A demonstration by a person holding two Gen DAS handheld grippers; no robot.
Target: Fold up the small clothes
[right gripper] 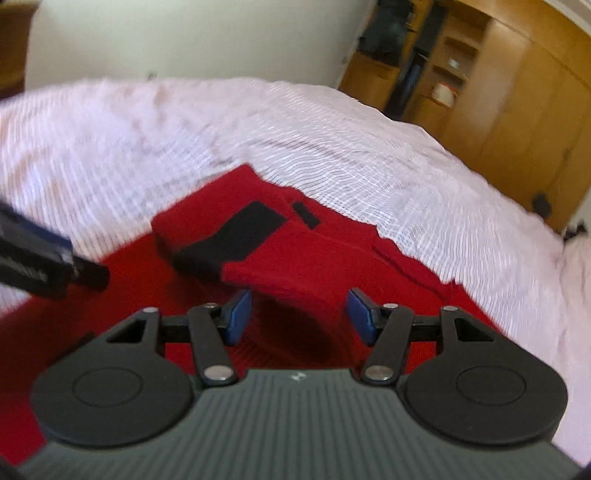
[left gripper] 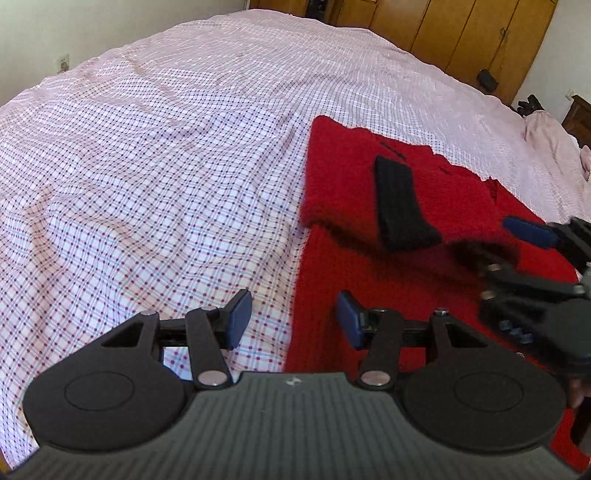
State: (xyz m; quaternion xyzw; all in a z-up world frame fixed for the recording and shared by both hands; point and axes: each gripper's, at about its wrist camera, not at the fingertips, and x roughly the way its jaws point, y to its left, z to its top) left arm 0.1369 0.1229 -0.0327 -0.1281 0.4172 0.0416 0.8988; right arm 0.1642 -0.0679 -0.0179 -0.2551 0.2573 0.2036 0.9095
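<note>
A bed covered by a pink-and-white checked bedspread [left gripper: 155, 177] filled both views, its cloth rumpled in soft folds. Wooden wardrobes [left gripper: 461, 33] stood along the far wall, and the right wrist view showed open shelves [right gripper: 448, 74] among them holding items too blurred to name. A white wall [right gripper: 184, 33] rose behind the bed.

A red knitted sweater [left gripper: 436, 199] lay on the right part of the bedspread, partly folded, with one sleeve turned across the body and its black cuff [left gripper: 400, 206] lying on top. The left gripper [left gripper: 293, 319] hovered at the sweater's left edge, its fingers spread apart and holding nothing. The right gripper [right gripper: 300, 315] hung over the red knit, its fingers likewise spread and empty.
</note>
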